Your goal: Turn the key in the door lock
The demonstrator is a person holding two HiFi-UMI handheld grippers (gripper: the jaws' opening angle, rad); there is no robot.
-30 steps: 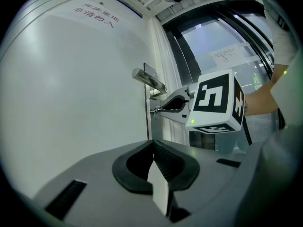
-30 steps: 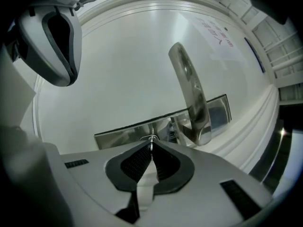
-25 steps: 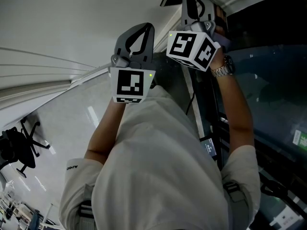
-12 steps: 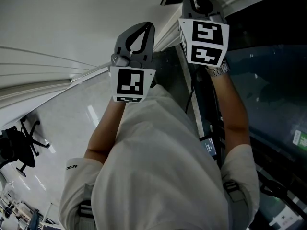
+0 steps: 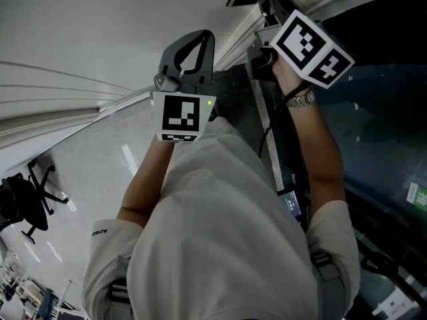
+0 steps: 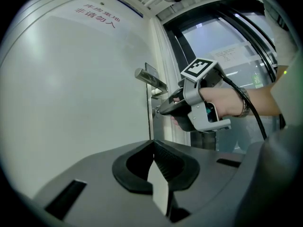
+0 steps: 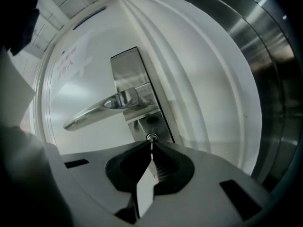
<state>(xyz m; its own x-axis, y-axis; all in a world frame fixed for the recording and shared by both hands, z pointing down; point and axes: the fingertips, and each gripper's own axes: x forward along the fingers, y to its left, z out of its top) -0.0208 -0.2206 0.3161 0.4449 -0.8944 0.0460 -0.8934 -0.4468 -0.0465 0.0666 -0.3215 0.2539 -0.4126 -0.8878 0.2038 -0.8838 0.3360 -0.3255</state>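
At the edge of the white door (image 6: 71,103), just below the lever handle (image 7: 102,109) on its steel lock plate (image 7: 128,74), the right gripper (image 7: 151,149) has its tips against the lock cylinder (image 7: 151,137). Its jaws are pinched almost fully together on the key (image 7: 151,143), a thin sliver of metal that runs from the tips straight into the round keyhole. In the right gripper view the plate and handle lean well off upright, and in the head view the marker cube (image 5: 312,49) sits canted, so the gripper is rolled about the key's line. I judge that the turning step itself is in hand. Whether the key has reached its stop cannot be told.

The left gripper (image 6: 153,144) hangs well apart from the lock, facing the plain door panel. Its jaws are closed on each other with nothing between them, and it takes no part in the work.

The next move calls for a firm pinch and a roll kept true to the keyhole's axis, with no sideways push that could bend the blade or let it slip from the pads. If the bolt has thrown, the wrist would need to roll back or let go cleanly.
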